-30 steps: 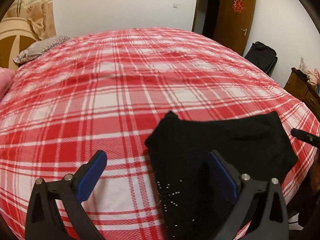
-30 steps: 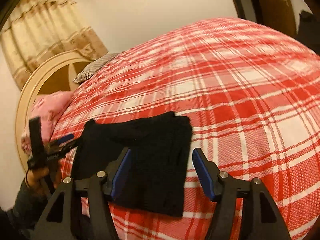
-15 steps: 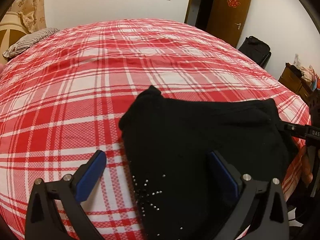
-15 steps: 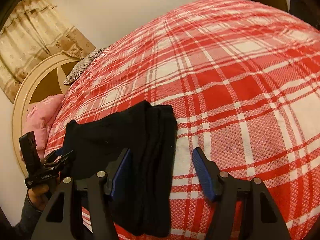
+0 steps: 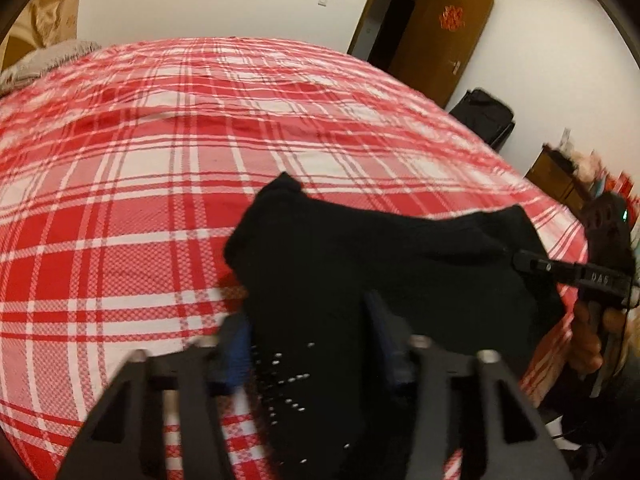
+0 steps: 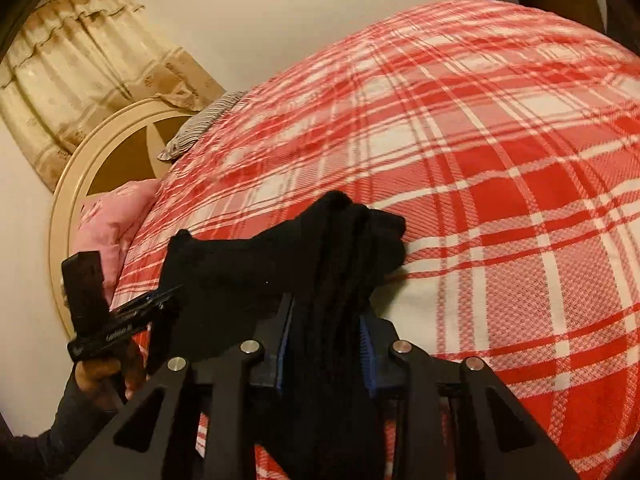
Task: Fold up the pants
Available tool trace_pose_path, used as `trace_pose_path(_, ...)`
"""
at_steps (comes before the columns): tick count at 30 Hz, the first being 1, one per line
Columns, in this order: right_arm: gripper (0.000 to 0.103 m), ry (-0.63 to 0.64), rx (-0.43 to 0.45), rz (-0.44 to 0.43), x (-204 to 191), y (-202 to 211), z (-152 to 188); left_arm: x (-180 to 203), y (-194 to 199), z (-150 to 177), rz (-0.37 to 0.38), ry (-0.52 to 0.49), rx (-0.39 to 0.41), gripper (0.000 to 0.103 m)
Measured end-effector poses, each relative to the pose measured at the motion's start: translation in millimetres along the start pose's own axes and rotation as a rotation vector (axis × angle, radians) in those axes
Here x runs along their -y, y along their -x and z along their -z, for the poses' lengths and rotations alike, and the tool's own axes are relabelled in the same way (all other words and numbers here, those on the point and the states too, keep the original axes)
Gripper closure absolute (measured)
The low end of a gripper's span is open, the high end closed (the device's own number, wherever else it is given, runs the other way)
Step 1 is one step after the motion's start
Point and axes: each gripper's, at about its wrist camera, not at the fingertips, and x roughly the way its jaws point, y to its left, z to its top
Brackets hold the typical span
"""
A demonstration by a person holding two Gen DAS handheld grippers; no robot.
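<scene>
Left claw (image 5: 310, 344): jaws closing, the near-left edge of the pants (image 5: 360, 280) between its blue pads (image 5: 236, 356). The left pad lies against the cloth edge and the right pad sits on top of the cloth; the frame is blurred, so a firm pinch cannot be confirmed. A star of small pale studs (image 5: 286, 384) shows on the cloth just ahead of the claw.

Right claw (image 6: 326, 340): jaws closing, with a bunched, layered band of the pants (image 6: 332, 280) standing up between its pads (image 6: 364, 344). Both pads bear on the cloth, so it is grasping the pants at the right end.

Pants: black, folded into a compact block, lying at the near edge of the bed (image 5: 160, 160), which carries a red and white plaid sheet. The far-left corner of the pants peaks up slightly. The rest of the sheet beyond is flat.

Each wrist view shows the other claw at the opposite end of the pants, held in a hand (image 6: 100, 372) with a dark sleeve.

Far side: a grey pillow (image 6: 200, 128) and a pink pillow (image 6: 108, 216) lie by the round headboard (image 6: 120, 144), with a curtain (image 6: 80, 72) behind. Across the room stand an open brown door (image 5: 440, 36) and a black bag (image 5: 484, 116) against the wall.
</scene>
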Motion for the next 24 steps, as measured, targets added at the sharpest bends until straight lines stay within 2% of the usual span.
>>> trace_pose_path(4, 0.075, 0.048, -0.001, -0.019, -18.3, 6.8, -7.9, -2.9, 6.0, -0.2, 0.038, 0.03, 0.002, 0.076)
trace_pose_path(8, 0.075, 0.14, -0.02, -0.019, -48.0, 8.5, -30.8, -2.6, 25.6, -2.5, 0.055, 0.037, 0.039, 0.078)
trace_pose_path(12, 0.075, 0.224, -0.043, -0.041, -79.3, -4.7, -52.8, -17.9, 57.1, -6.7, 0.029, 0.063, 0.105, 0.078)
trace_pose_path(16, 0.075, 0.304, -0.081, -0.089, -118.0, -42.3, -76.5, -48.4, 88.9, -10.0, -0.041, 0.101, 0.16, 0.078)
trace_pose_path(20, 0.075, 0.37, -0.114, -0.163, -163.7, -91.5, -95.0, -82.5, 115.4, -8.0, -0.152, 0.125, 0.197, 0.078)
trace_pose_path(24, 0.076, 0.414, -0.147, -0.235, -213.6, -143.5, -105.2, -127.2, 139.8, -4.5, -0.246, 0.196, 0.221, 0.078)
